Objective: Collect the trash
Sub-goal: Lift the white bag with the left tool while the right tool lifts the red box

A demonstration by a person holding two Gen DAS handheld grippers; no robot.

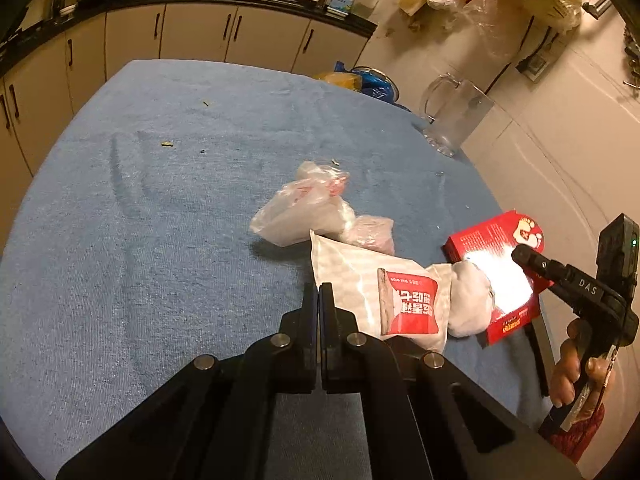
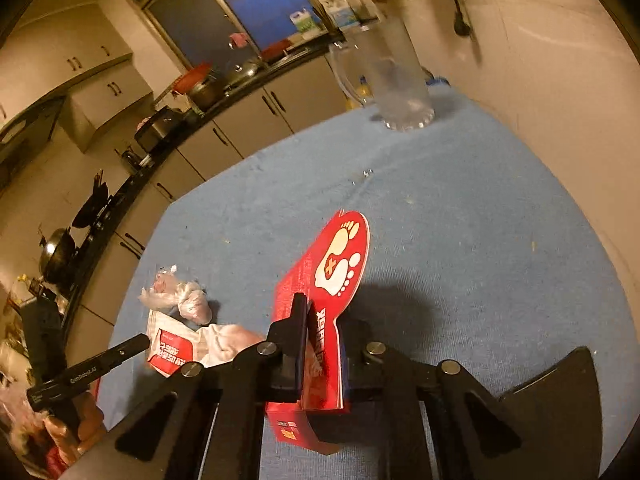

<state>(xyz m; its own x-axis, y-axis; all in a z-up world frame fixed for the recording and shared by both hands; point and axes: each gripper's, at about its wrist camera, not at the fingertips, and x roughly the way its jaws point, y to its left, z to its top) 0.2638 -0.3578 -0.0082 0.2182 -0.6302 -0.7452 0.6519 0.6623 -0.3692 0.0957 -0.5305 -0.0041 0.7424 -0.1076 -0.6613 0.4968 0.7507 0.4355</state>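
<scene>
Right hand-held gripper (image 2: 320, 312) clamped on red box (image 2: 320, 280) above blue worktop (image 2: 480, 240), left hand-held gripper (image 1: 319, 292) pressed together, empty, beside wipe packet (image 1: 408, 304) at its 3 o'clock, plastic bag (image 1: 308, 208) at 12.

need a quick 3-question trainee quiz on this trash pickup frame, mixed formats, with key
1. True or false: the right gripper is shut on the red box.
2. What does the left gripper hold? A) the wipes packet B) the plastic bag C) nothing
3. Fill in: the clear jug stands near the table's far edge, by the ____.

Key
1. True: its jaws clamp the box's flat side.
2. C: the jaws are shut with nothing between them, just left of the packet.
3. wall
</scene>
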